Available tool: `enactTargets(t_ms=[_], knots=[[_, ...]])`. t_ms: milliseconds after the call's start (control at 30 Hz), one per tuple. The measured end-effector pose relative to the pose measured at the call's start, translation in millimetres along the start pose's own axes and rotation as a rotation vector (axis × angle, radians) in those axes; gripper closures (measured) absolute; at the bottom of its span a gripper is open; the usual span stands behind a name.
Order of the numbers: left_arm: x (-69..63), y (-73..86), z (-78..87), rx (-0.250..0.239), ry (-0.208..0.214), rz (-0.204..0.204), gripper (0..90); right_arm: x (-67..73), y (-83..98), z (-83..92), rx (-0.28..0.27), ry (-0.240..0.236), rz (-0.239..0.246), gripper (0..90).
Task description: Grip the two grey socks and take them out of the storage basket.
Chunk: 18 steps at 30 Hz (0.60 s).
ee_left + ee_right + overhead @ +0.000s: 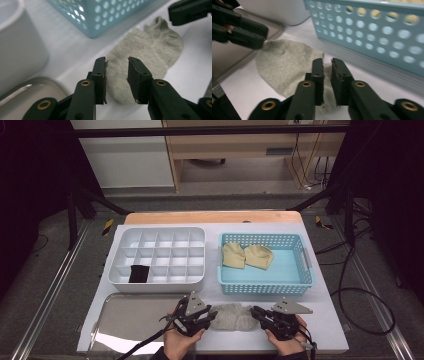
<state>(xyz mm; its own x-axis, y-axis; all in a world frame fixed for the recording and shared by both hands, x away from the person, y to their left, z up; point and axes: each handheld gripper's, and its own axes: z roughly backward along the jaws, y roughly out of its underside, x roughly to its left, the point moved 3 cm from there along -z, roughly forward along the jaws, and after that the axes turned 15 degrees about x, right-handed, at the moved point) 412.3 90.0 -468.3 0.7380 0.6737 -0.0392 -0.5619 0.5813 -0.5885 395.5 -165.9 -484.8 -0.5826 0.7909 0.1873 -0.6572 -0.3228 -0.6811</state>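
- In the high view, the grey sock point(231, 317) is partly covered at both ends by the two tools, so its toe and cuff are hard to tell apart there.
- The sock lies flat on the white surface point(330, 320), near the front edge, at about 6 o'clock from the blue basket point(305, 285). Its long axis runs from 9 o'clock to 3 o'clock in the high view.
- The left hand-held gripper point(210, 313) sits at the sock's 9 o'clock end. In the left gripper view its jaws stand a moderate gap apart over the sock's edge point(147, 52), with cloth showing between them; the pads do not press on it.
- The right hand-held gripper point(256, 311) sits at the 3 o'clock end. In the right gripper view its jaws stand a narrow gap apart above the sock's edge point(287, 65); whether cloth is pinched is hard to make out, and the gap looks bare.
- Two tan socks point(247, 255) lie in the basket, at its 9 o'clock side.
- A black sock point(138, 273) fills one compartment in the front row of the white divided tray point(116, 245).
- The metal tray point(125, 317) is cut off by glare at its front corner.
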Motion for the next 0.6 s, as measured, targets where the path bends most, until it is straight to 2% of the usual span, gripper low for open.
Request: enactTargets(t_ms=[133, 267, 400, 500, 600], knots=[[8.4, 2.6, -2.5, 0.020, -0.012, 0.008, 66.2, -6.6, 9.3, -3.8, 0.036, 0.018, -0.028, 70.7], [12.6, 8.1, -10.4, 0.046, 0.011, 0.017, 67.3, -8.5, 14.5, -9.9, 0.062, 0.022, -0.044, 68.1], [13.8, 9.3, -15.6, 0.055, 0.020, 0.025, 68.6, -9.6, 17.6, -14.6, 0.083, 0.034, -0.046, 69.9], [13.7, 9.3, -15.7, 0.053, 0.018, 0.025, 69.7, -9.1, 19.0, -16.3, 0.087, 0.016, -0.063, 74.2], [11.4, 7.5, -10.1, 0.025, 0.014, 0.020, 73.6, -8.8, 19.3, -17.3, 0.084, -0.007, -0.093, 77.5]])
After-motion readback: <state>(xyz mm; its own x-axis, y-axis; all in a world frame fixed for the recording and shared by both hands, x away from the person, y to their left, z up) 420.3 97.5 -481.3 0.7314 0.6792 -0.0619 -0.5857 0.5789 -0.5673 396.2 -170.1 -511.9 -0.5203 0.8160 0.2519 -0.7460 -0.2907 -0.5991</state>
